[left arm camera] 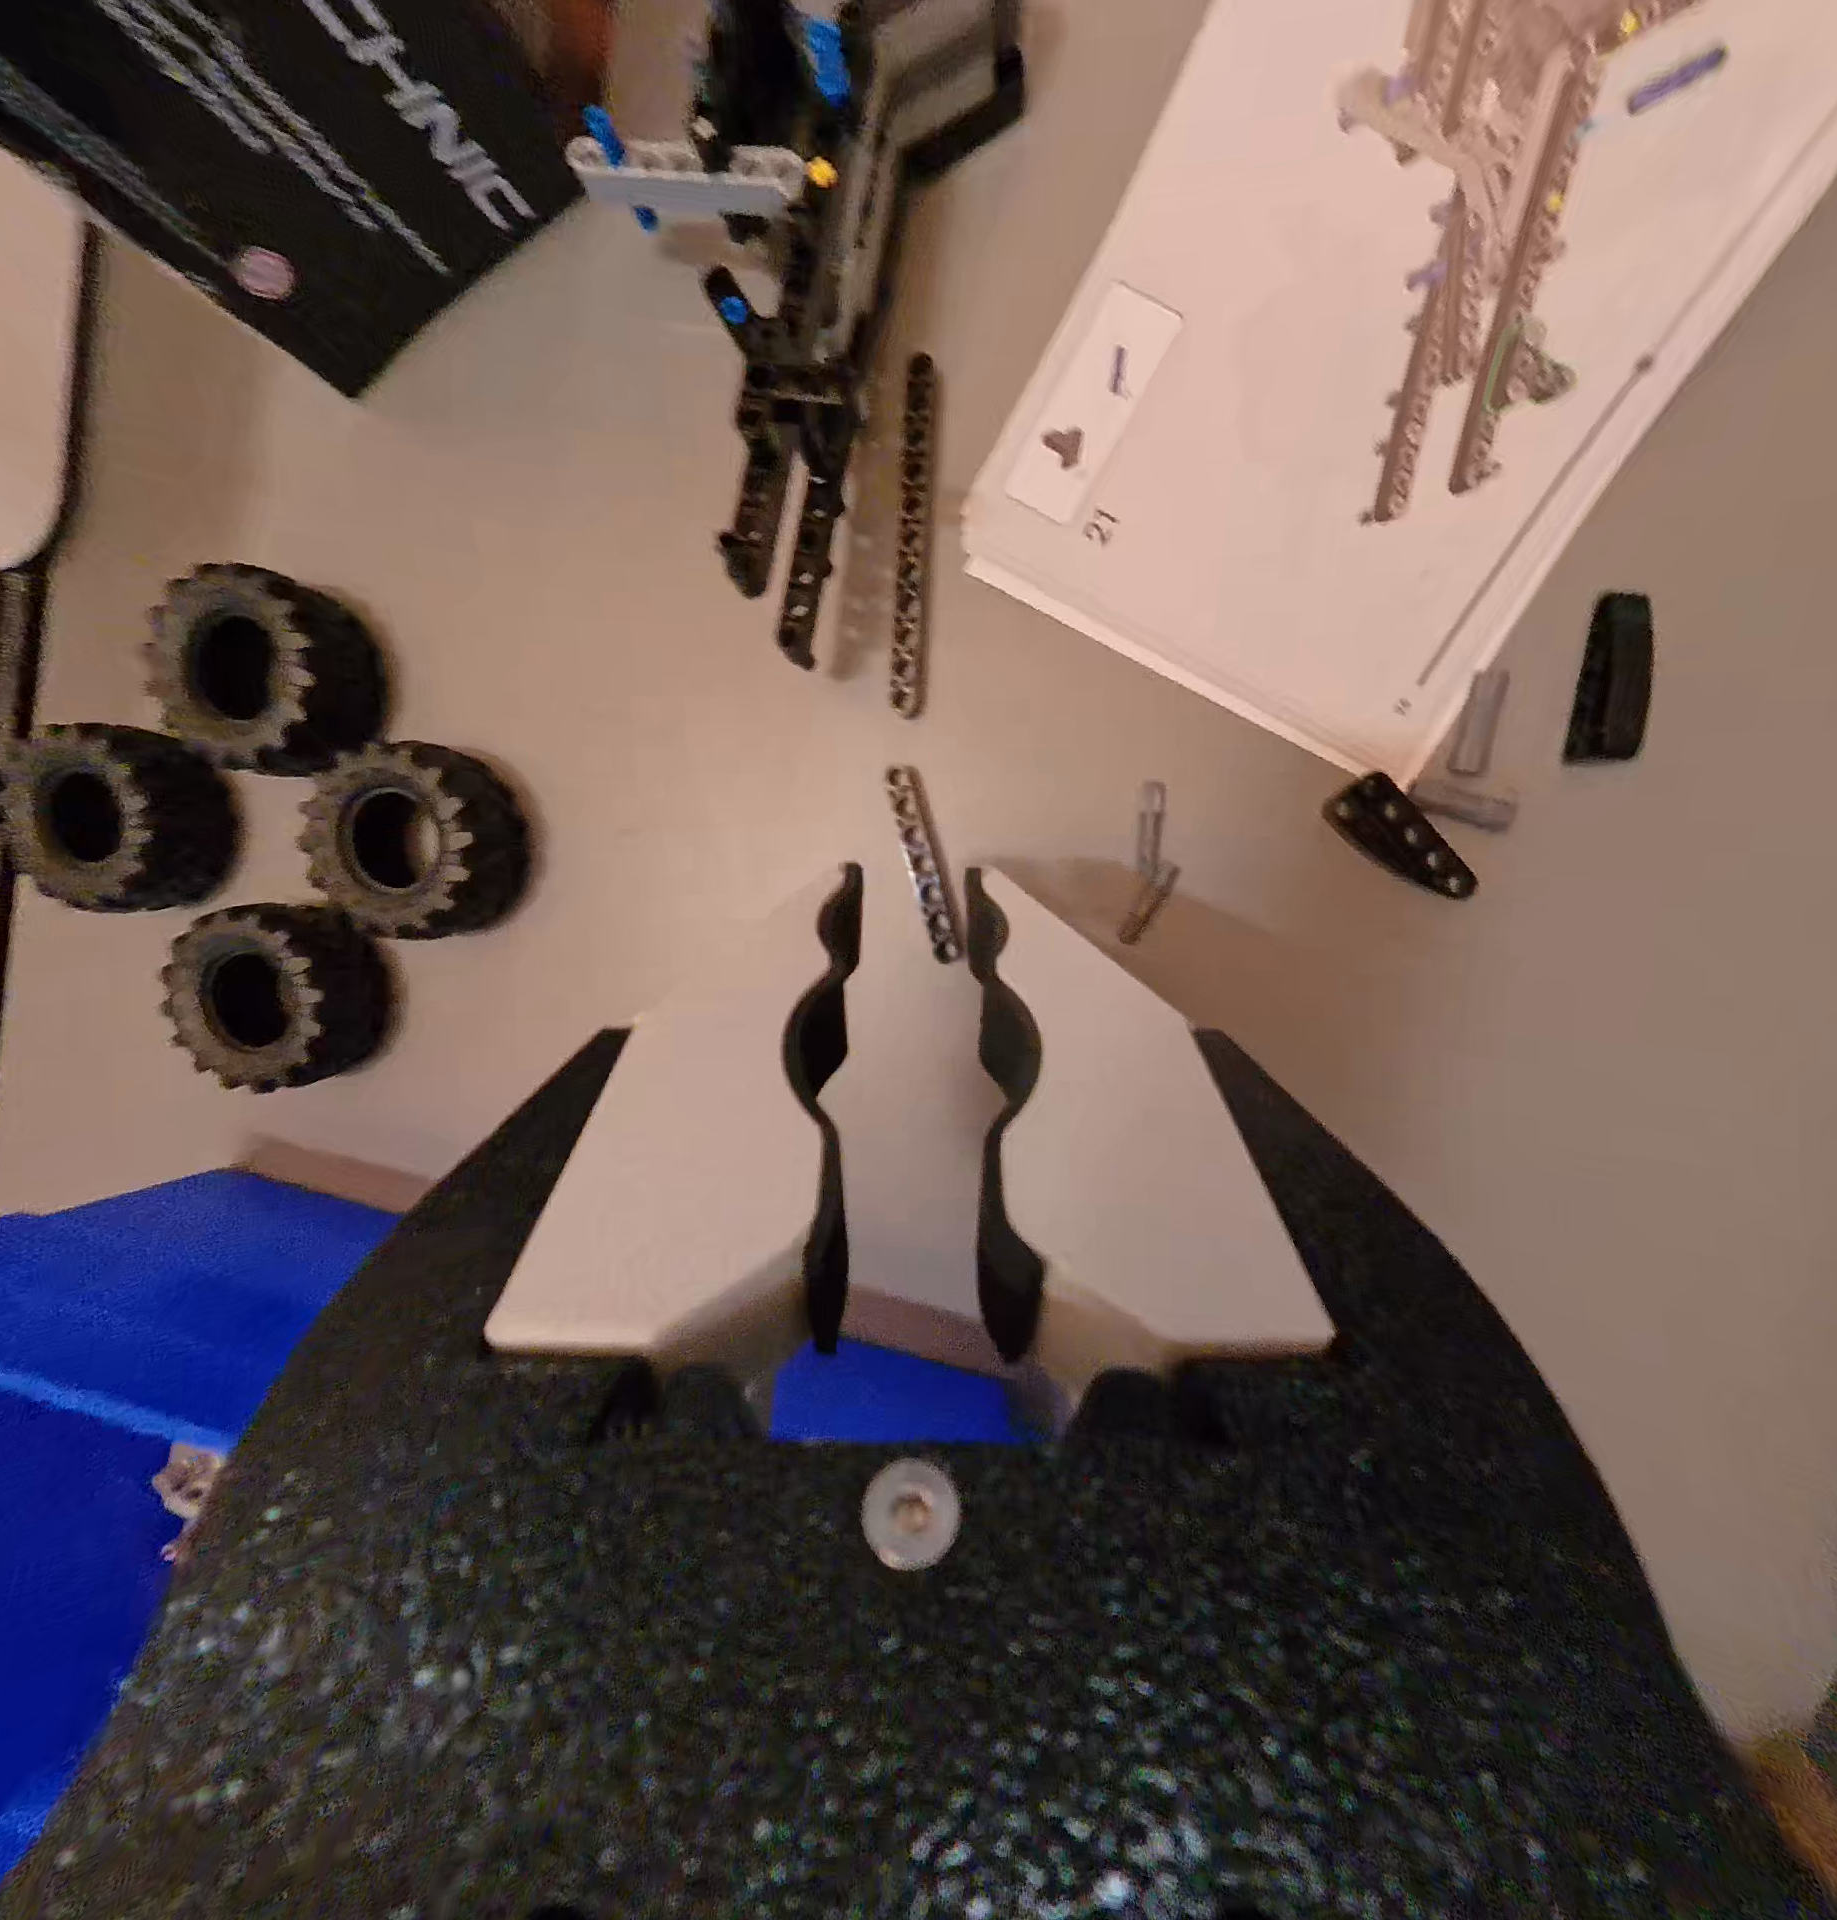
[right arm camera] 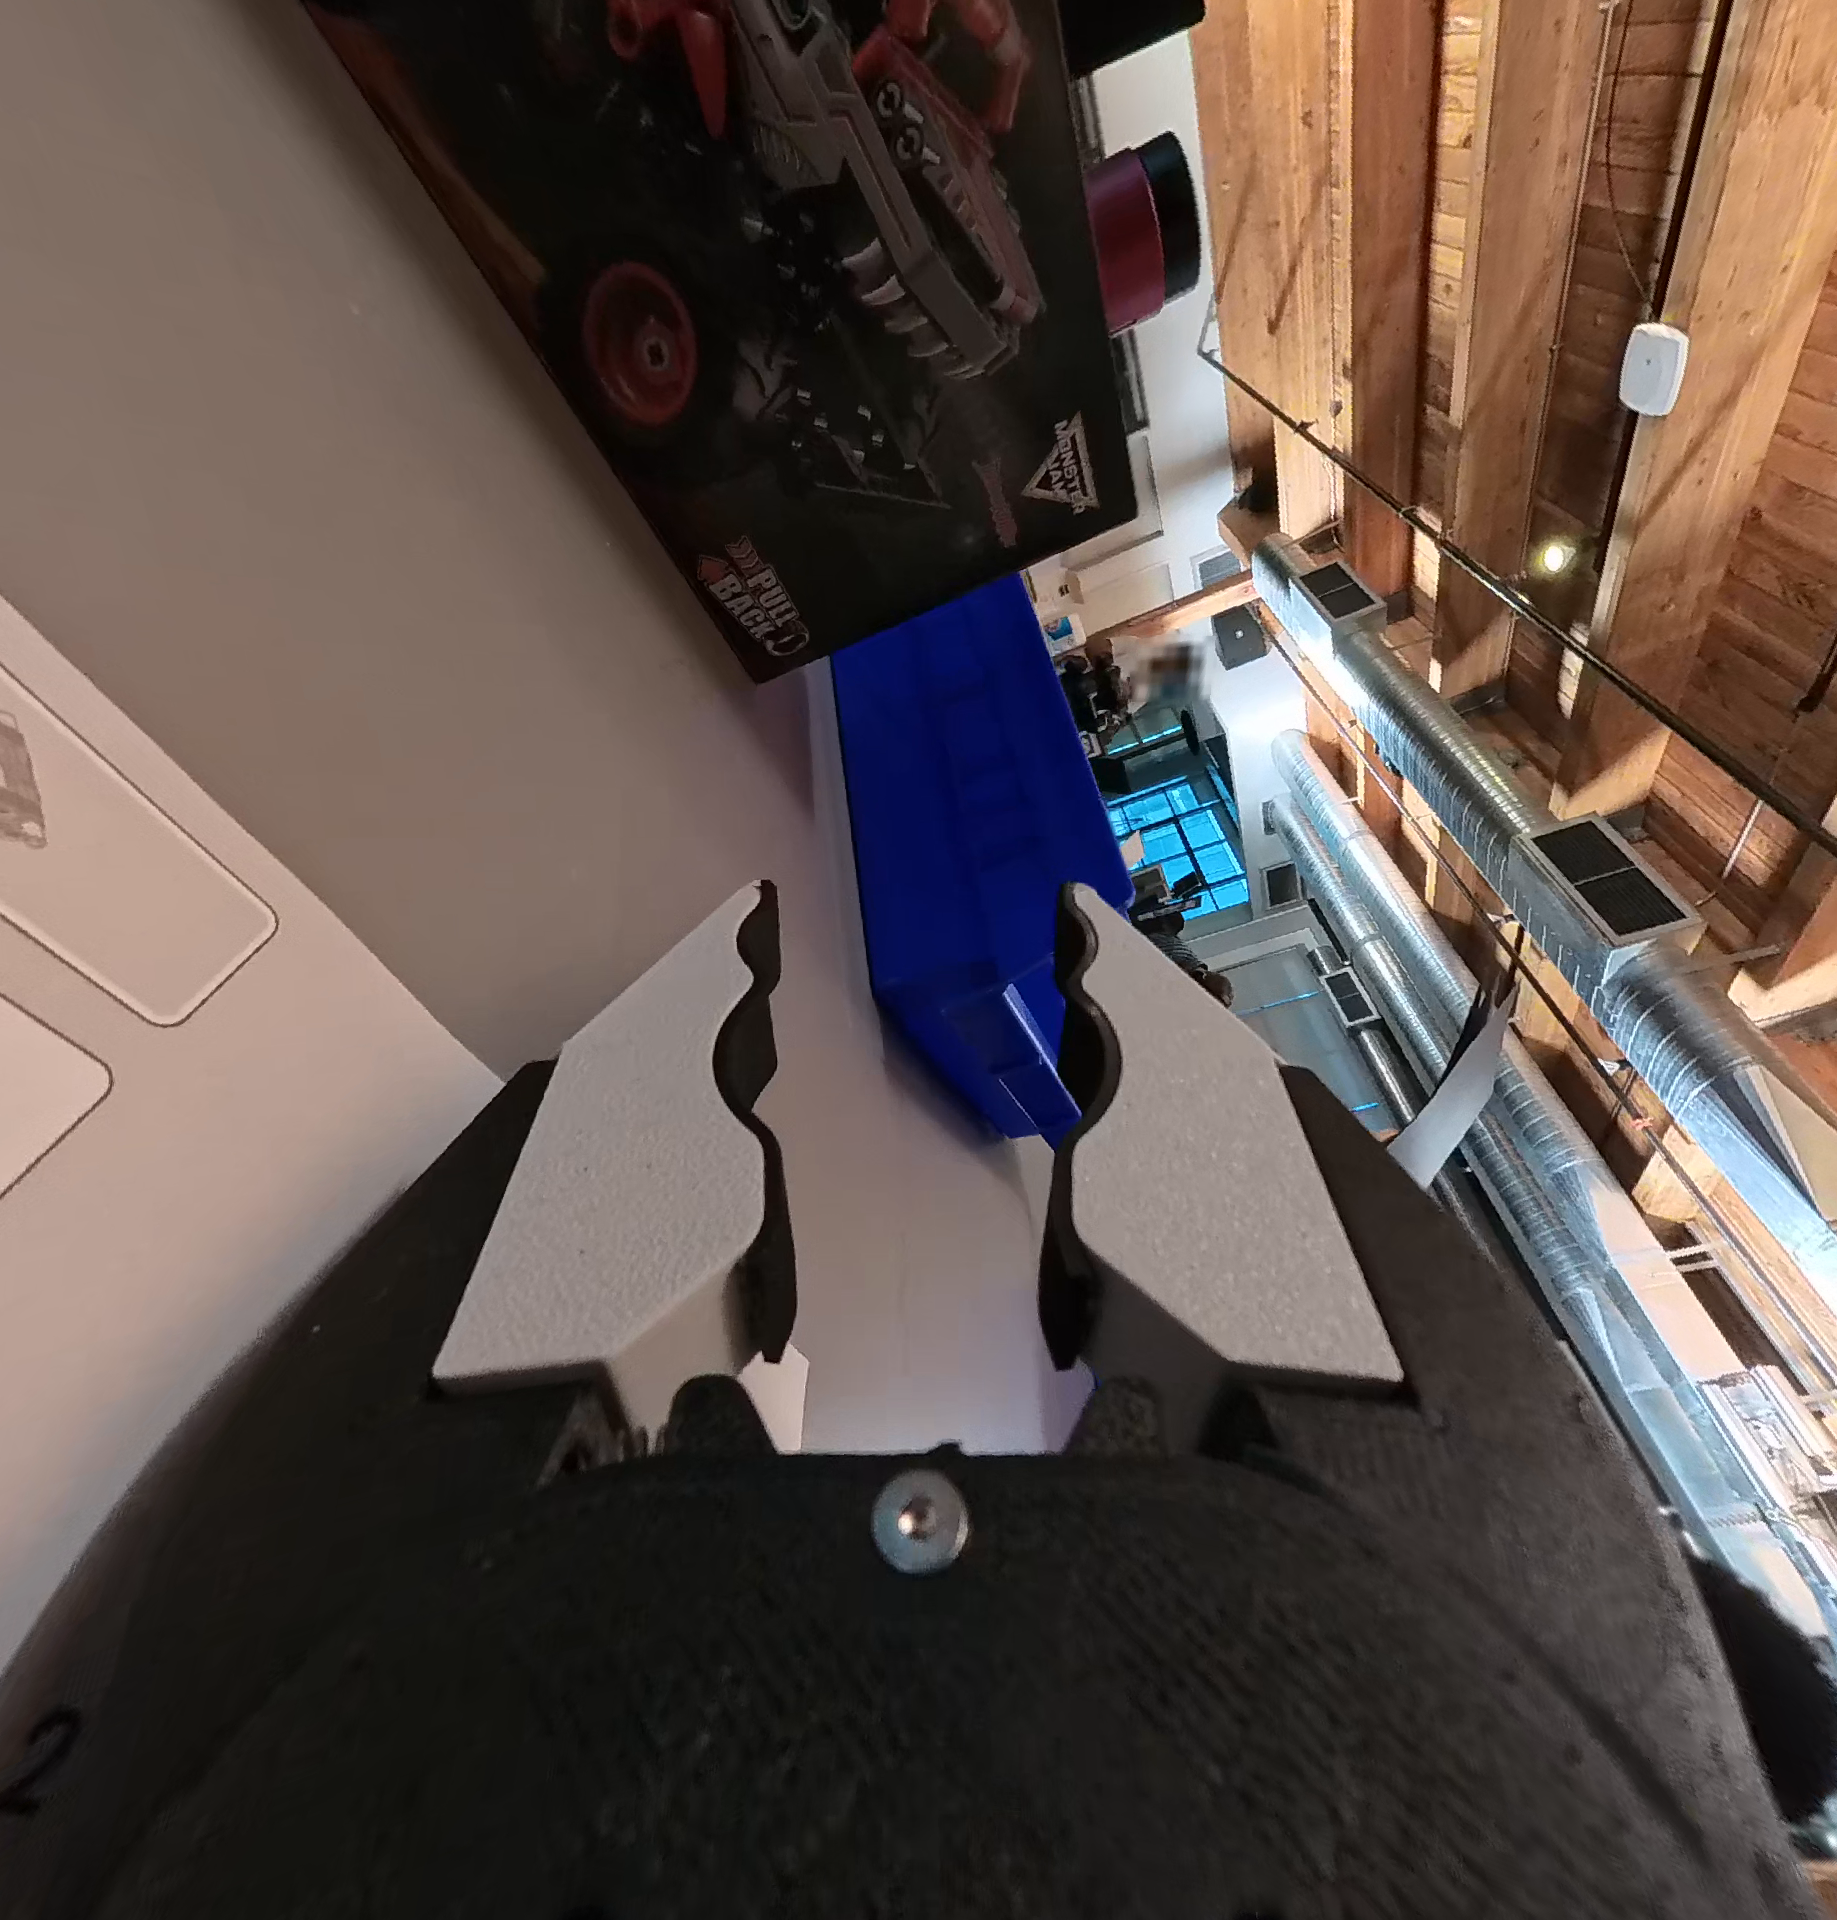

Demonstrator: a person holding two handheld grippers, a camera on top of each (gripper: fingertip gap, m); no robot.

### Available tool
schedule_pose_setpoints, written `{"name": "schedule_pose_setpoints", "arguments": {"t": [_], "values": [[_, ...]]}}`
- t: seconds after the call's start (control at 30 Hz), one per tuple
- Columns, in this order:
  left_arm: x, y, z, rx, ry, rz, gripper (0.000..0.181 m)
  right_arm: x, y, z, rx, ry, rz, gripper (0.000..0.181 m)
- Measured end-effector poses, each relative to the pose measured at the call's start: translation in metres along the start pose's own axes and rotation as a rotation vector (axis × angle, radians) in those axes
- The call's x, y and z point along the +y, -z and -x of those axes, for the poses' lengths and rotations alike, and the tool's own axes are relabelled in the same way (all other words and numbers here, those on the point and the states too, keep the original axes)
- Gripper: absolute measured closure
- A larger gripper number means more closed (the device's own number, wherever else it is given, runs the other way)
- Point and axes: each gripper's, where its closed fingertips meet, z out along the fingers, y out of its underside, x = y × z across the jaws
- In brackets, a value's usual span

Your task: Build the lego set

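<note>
The short grey perforated beam (left arm camera: 924, 862) lies on the pale table (left arm camera: 602, 644) straight ahead of the left gripper (left arm camera: 914, 883), its near end just past the fingertips and about centred in the gap, its long axis running nearly along the fingers and tilted only a little. The jaws stand parted with nothing between them, so a straight advance and descent would probably bracket the beam across its narrow width. The right gripper (right arm camera: 919, 914) is likewise released and empty, and points off the table edge toward a blue bin (right arm camera: 976, 831) and the set's box (right arm camera: 789, 312), so the left looks the nearer hand (the beam does not show in the right wrist view at all). Farther ahead lie a longer black beam (left arm camera: 912, 540) and the part-built black chassis (left arm camera: 779, 312); four tyres (left arm camera: 270, 810) sit well to the left, the instruction booklet (left arm camera: 1309, 416) to the right, with a small grey axle piece (left arm camera: 1148, 862) near the right finger. Nothing seems to block the approach.
</note>
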Motion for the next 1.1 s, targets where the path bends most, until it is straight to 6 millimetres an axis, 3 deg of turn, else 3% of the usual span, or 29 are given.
{"name": "schedule_pose_setpoints", "arguments": {"t": [0.17,0.37,0.5,0.6,0.77,0.9,1.1], "values": [[-0.012,0.011,0.018,-0.112,0.048,-0.091,0.159,-0.005,0.005,-0.008,0.003,-0.085,-0.043,0.13],[-0.003,0.043,0.052,-0.286,0.2,-0.187,0.154,-0.004,0.005,-0.006,-0.047,-0.157,-0.065,0.131],[0.011,0.064,0.069,-0.409,0.308,-0.268,0.152,-0.004,0.006,-0.004,-0.088,-0.2,-0.079,0.133],[0.036,0.069,0.074,-0.515,0.412,-0.315,0.152,-0.006,0.008,-0.006,-0.089,-0.229,-0.095,0.132],[0.07,0.057,0.048,-0.51,0.535,-0.309,0.151,-0.009,0.007,-0.001,-0.104,-0.223,-0.1,0.133],[0.064,0.064,0.021,-0.493,0.51,-0.421,0.155,-0.008,0.005,0.002,-0.092,-0.189,-0.081,0.134],[0.036,0.079,0.006,-0.433,0.404,-0.498,0.155,-0.003,0.003,0.004,-0.067,-0.13,-0.044,0.133]]}}
